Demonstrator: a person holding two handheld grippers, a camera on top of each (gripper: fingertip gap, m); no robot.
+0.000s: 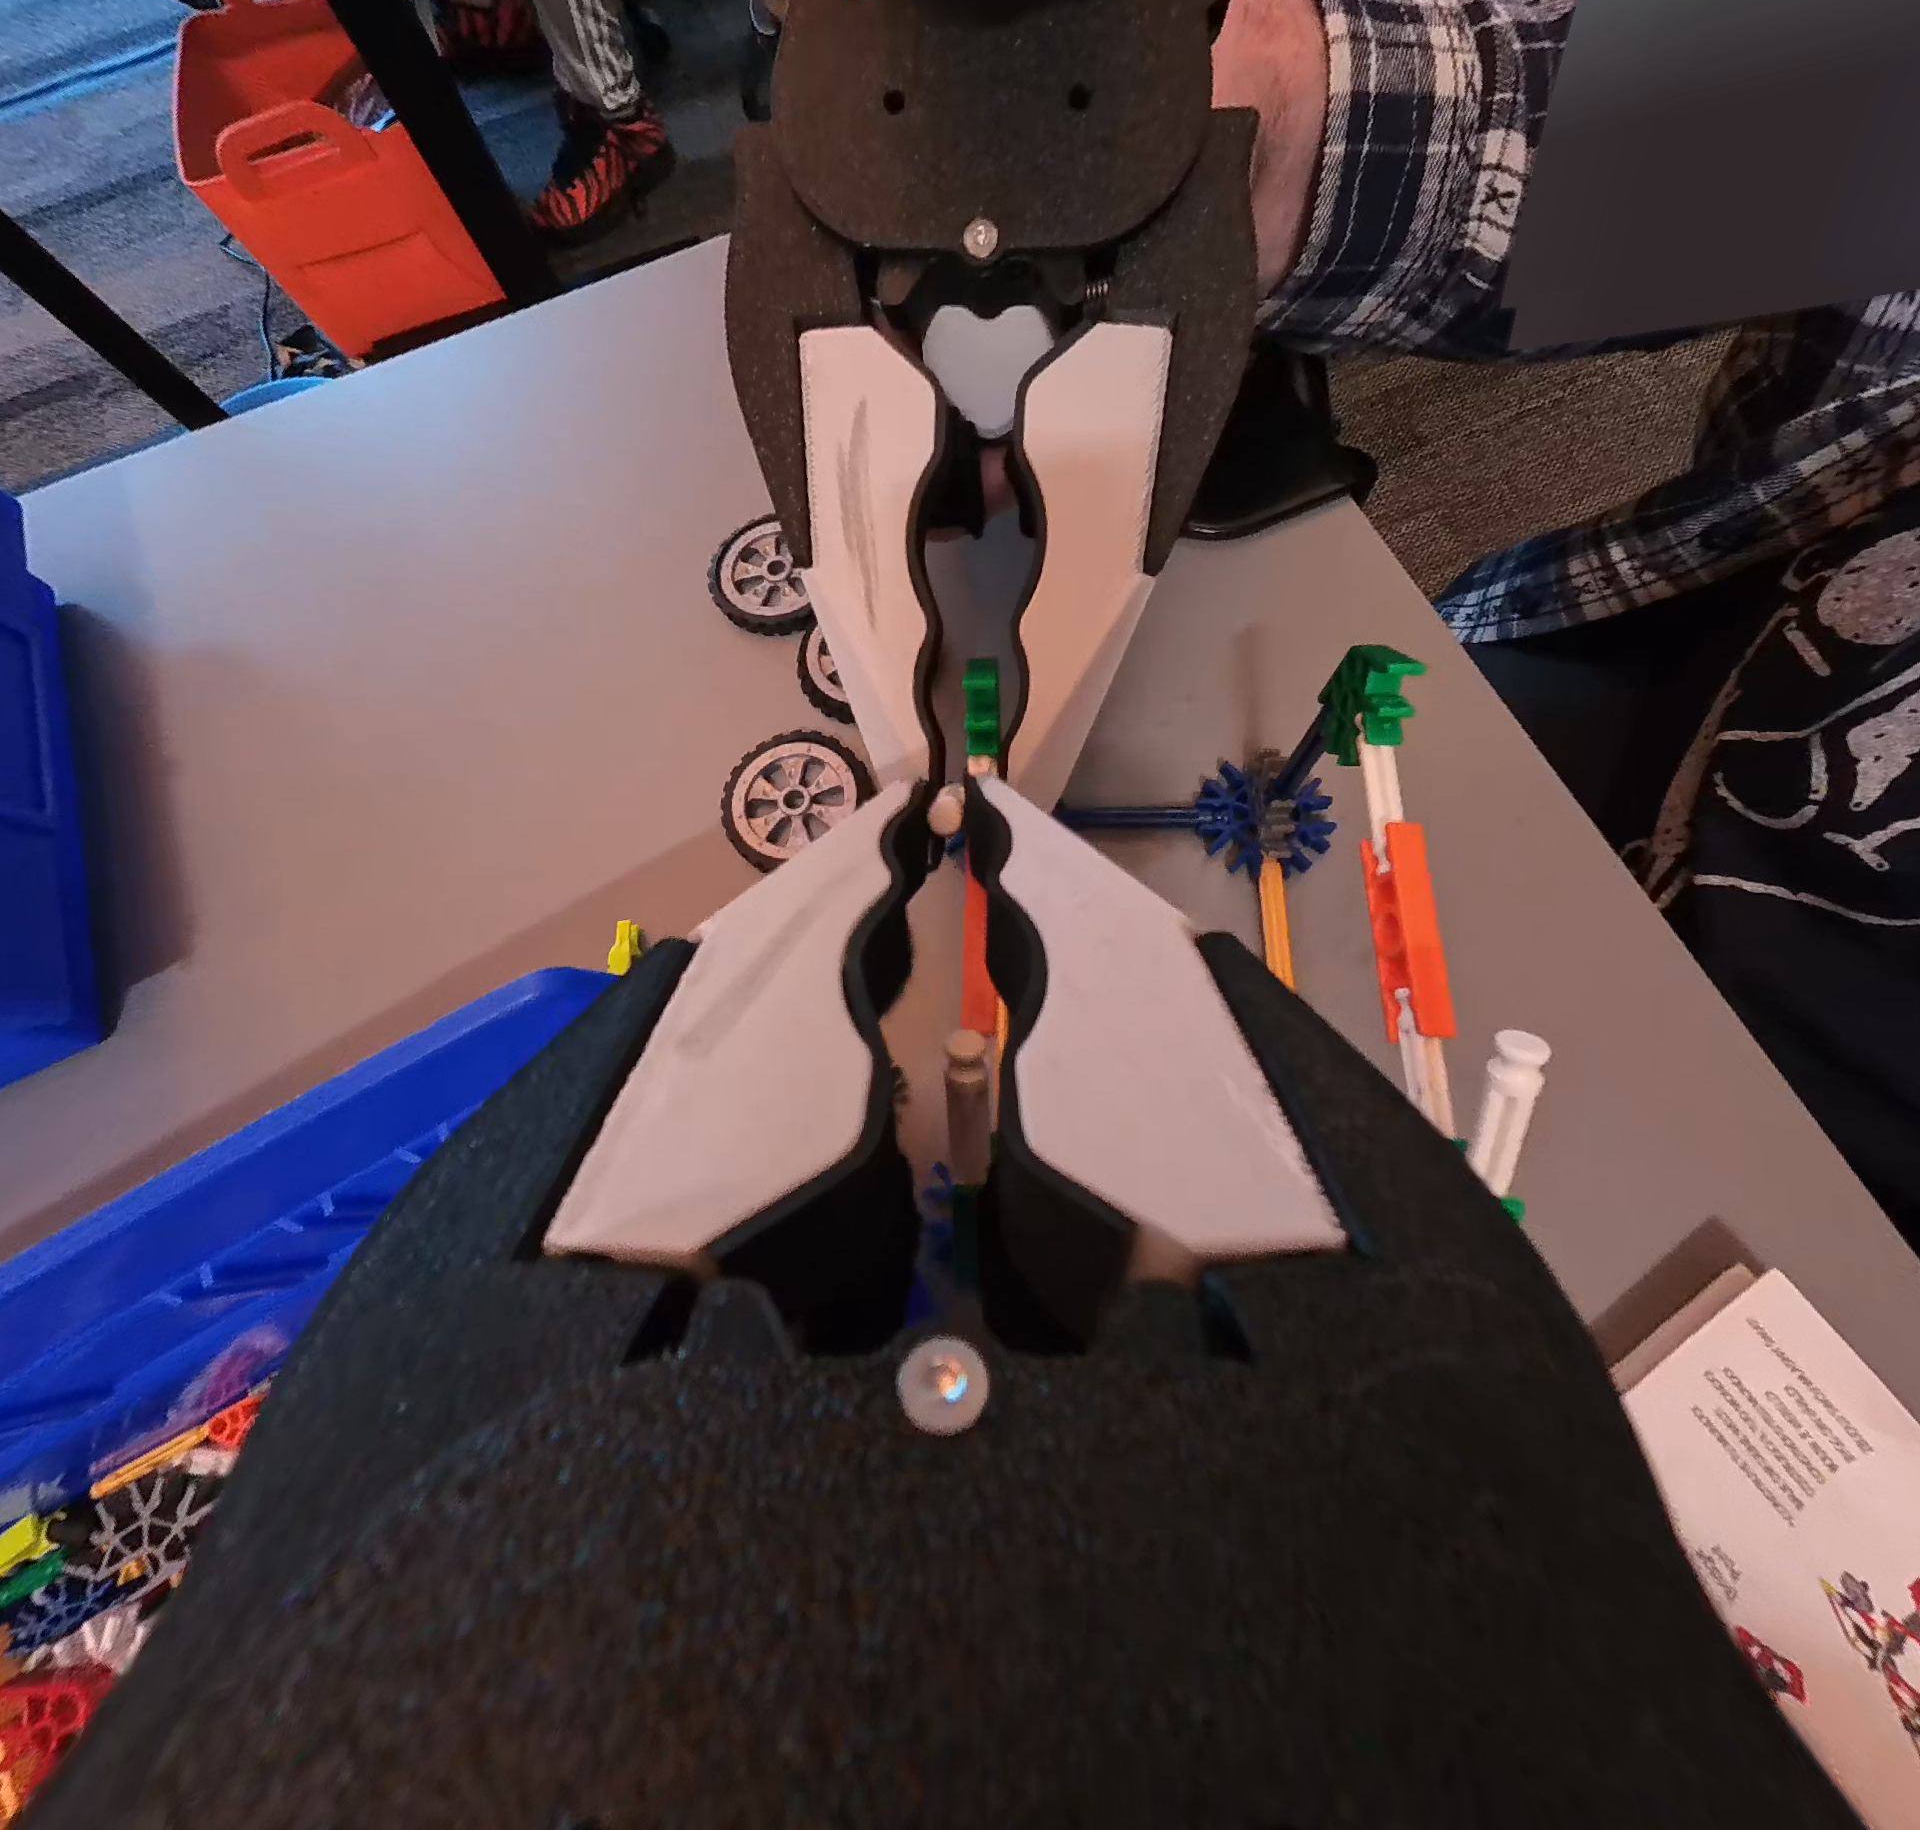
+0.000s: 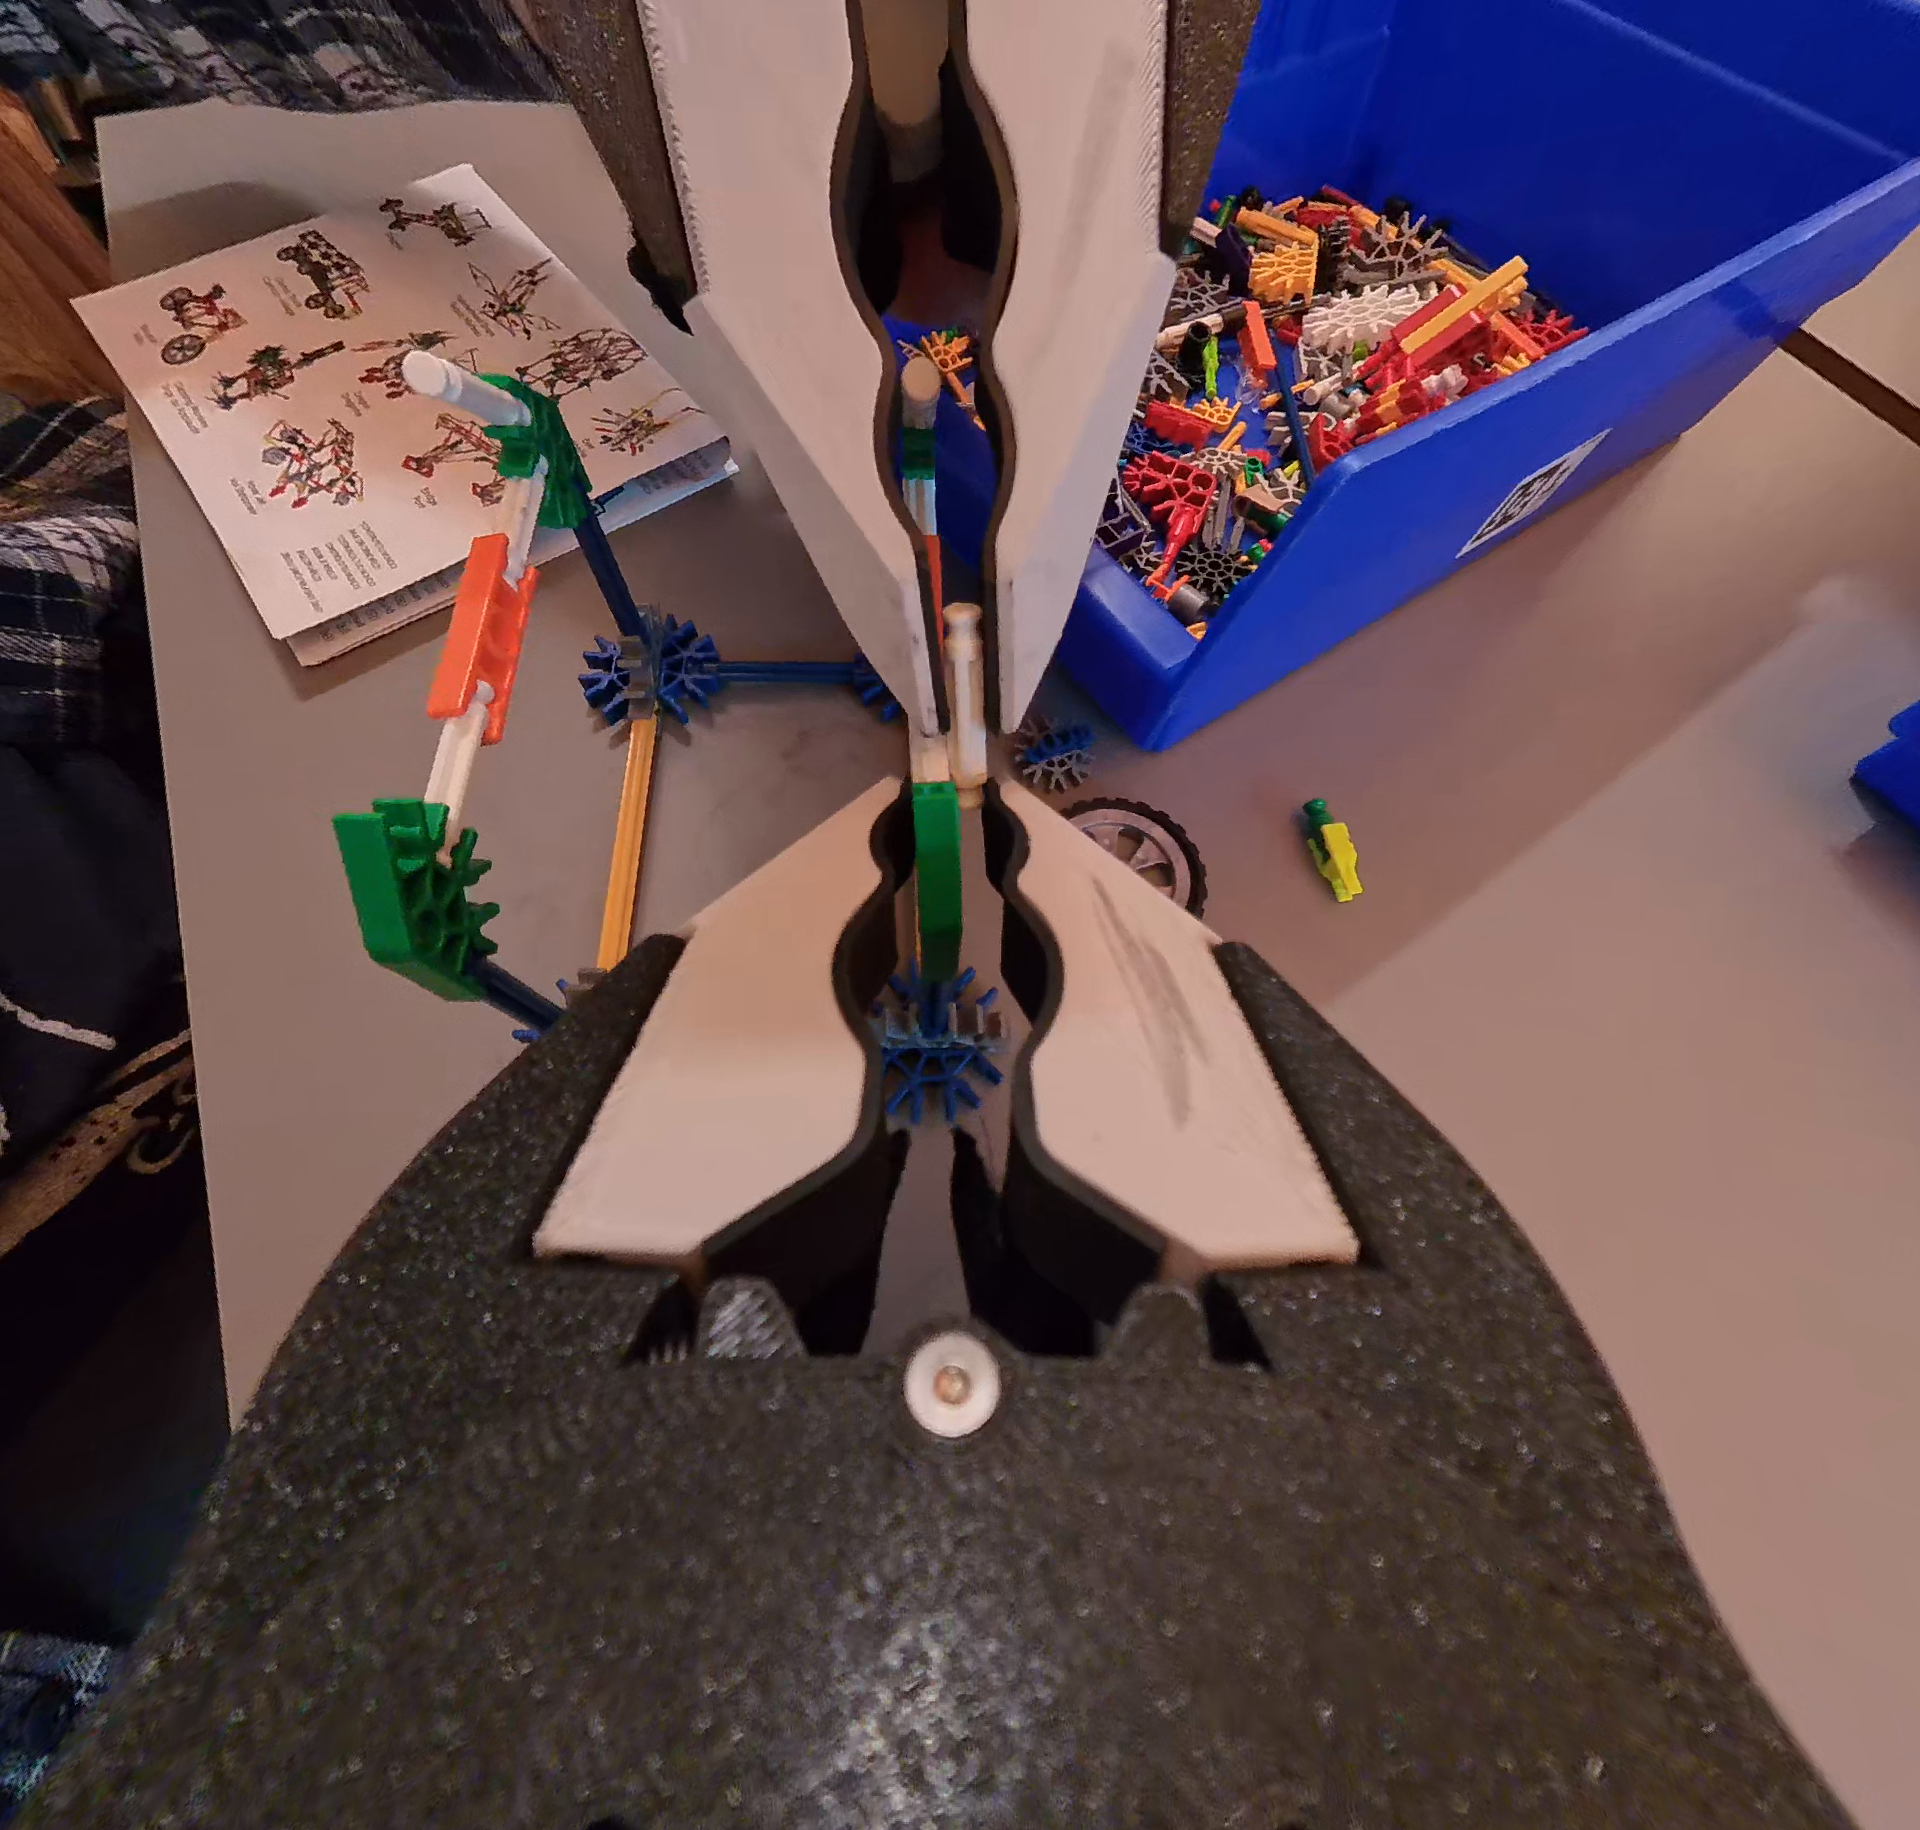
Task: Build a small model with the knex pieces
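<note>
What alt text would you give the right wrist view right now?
The right tongs are shut on a green connector of a rod-and-connector frame on a grey table, tip to tip with the left tongs. A blue bin of parts sits right, a booklet left.

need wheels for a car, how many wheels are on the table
3 show in the left wrist view: one wheel by the right gripper, a second half hidden behind its finger, a third nearest. More may be hidden.
</note>
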